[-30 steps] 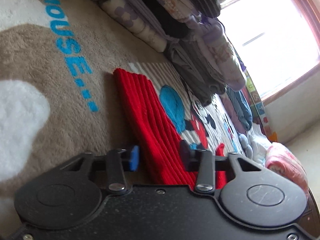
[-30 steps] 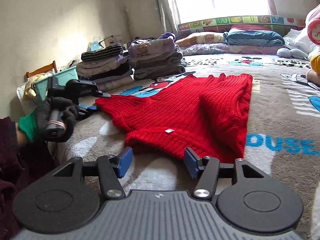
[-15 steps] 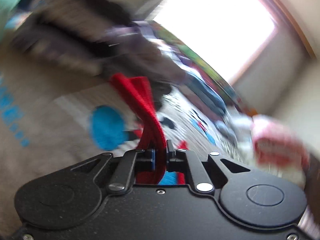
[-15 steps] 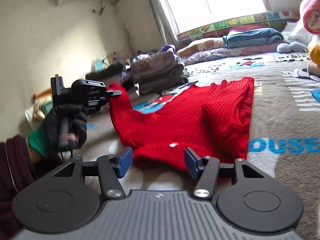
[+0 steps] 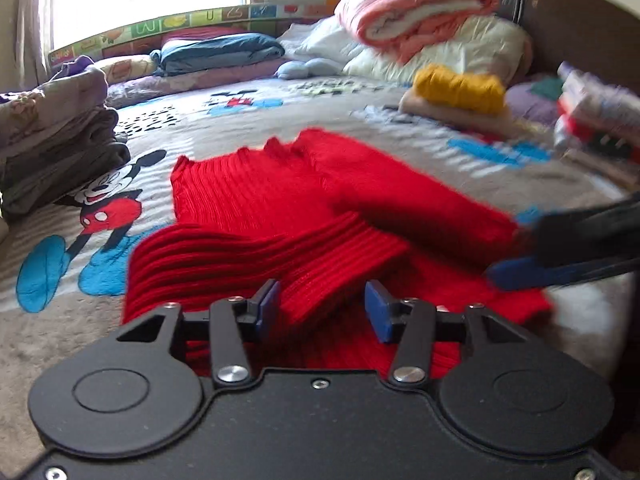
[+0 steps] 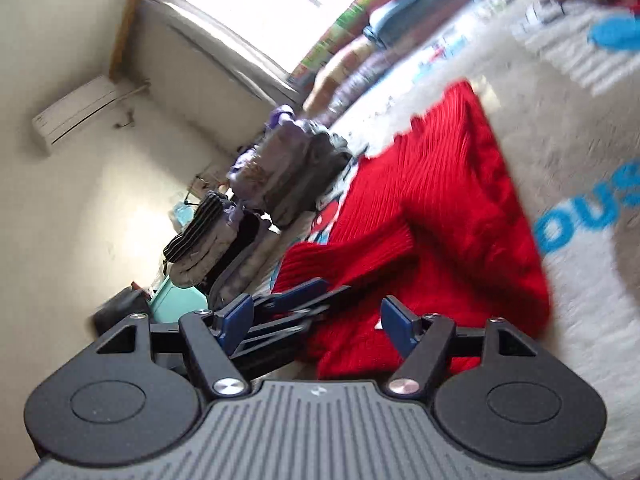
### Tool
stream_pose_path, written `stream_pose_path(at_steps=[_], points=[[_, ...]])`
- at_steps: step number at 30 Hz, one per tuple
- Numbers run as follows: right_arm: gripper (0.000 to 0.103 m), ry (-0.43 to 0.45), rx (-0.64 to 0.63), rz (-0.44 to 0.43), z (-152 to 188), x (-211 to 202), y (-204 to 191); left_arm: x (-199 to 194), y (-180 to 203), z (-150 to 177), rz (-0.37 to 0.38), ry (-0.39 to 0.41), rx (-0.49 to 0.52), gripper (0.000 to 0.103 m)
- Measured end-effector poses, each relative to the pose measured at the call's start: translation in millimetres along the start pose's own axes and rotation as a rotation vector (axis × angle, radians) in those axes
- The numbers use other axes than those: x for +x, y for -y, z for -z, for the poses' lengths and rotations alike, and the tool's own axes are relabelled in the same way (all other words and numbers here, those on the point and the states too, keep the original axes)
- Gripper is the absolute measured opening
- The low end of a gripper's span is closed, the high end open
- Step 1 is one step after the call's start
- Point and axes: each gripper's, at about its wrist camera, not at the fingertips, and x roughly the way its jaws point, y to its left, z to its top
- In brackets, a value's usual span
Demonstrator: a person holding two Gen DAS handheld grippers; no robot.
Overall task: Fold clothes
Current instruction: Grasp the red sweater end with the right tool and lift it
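Note:
A red ribbed sweater (image 5: 256,192) lies flat on the Mickey Mouse bedspread (image 5: 100,208). One sleeve (image 5: 248,256) is folded across its body, and the cuff end rests between the pads of my left gripper (image 5: 322,312), which is open. At the right edge of that view my right gripper (image 5: 516,246) hovers blurred at the sweater's side. In the right wrist view the right gripper (image 6: 316,324) is open and tilted over the near hem of the sweater (image 6: 440,208). The left gripper (image 6: 304,304) shows just ahead of it, fingers apart.
A stack of folded clothes (image 5: 52,140) (image 6: 288,172) stands left of the sweater. Folded yellow knitwear (image 5: 460,88), a pink blanket (image 5: 412,4) on pillows and blue bedding (image 5: 216,54) lie near the headboard. More folded items (image 5: 592,120) sit at the far right.
The left gripper shut on the sleeve, carried it over the sweater's body and has opened, leaving it folded there. The right gripper has tilted and moved closer to the sweater.

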Motion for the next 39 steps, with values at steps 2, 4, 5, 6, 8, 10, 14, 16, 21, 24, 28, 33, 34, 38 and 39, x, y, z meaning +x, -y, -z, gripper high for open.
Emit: stream_pose_path(at_steps=[2, 4, 5, 6, 8, 10, 14, 16, 21, 24, 28, 33, 34, 38, 39], points=[[0.070, -0.017, 0.021, 0.009, 0, 14, -6, -22, -18, 0, -0.008, 0.051, -0.062, 0.048], [0.069, -0.021, 0.068, 0.020, -1, 29, -11, -40, -41, 3, -0.047, 0.095, -0.157, 0.048], [0.068, -0.017, 0.099, 0.033, 0, 36, -12, -46, -51, 4, -0.062, 0.109, -0.210, 0.047], [0.066, -0.012, 0.130, 0.055, 0, 44, -13, -52, -62, 6, -0.076, 0.122, -0.262, 0.047], [0.066, 0.007, 0.209, 0.096, 1, 57, -12, -61, -76, 11, -0.099, 0.132, -0.331, 0.047], [0.066, 0.040, 0.302, 0.133, 4, 67, -7, -66, -82, 13, -0.109, 0.133, -0.369, 0.047], [0.062, 0.158, 0.443, 0.183, 13, 76, 0, -69, -83, 8, -0.095, 0.140, -0.385, 0.047], [0.062, 0.209, 0.503, 0.192, 17, 79, 3, -67, -84, 5, -0.080, 0.147, -0.388, 0.047], [0.062, 0.284, 0.575, 0.214, 19, 92, 2, -63, -85, 1, -0.046, 0.164, -0.388, 0.047], [0.060, 0.299, 0.589, 0.241, 14, 100, 1, -64, -88, 0, -0.045, 0.167, -0.396, 0.047], [0.019, 0.260, 0.583, 0.251, 9, 112, 9, -61, -93, 3, -0.057, 0.131, -0.404, 0.048], [0.012, 0.263, 0.494, 0.187, 4, 102, -3, -57, -99, 7, -0.079, 0.068, -0.412, 0.065], [0.011, 0.270, 0.451, 0.166, -2, 100, -11, -56, -99, 9, -0.079, 0.052, -0.410, 0.066], [0.011, 0.299, 0.277, 0.104, -35, 90, -41, -48, -76, 11, -0.094, 0.035, -0.334, 0.068], [0.011, 0.305, 0.234, 0.098, -45, 87, -47, -46, -68, 11, -0.100, 0.035, -0.308, 0.068]])
